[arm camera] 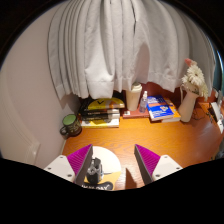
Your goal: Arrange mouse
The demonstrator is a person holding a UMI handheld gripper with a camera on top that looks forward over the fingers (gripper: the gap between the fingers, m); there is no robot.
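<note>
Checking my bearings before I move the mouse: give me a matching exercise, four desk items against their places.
Things:
1. mouse
2. blue book
3. dark jar
4. dried flowers

Places:
A. in the vase
B. beside the book stack
C. on the white round mat, between the open claw fingers
D. flat between the upright box and the vase

Pairs: 1-C, 2-D, 3-B, 4-A

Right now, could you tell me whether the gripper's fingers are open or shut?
Open: the gripper has its fingers spread apart, nothing pressed between them.
</note>
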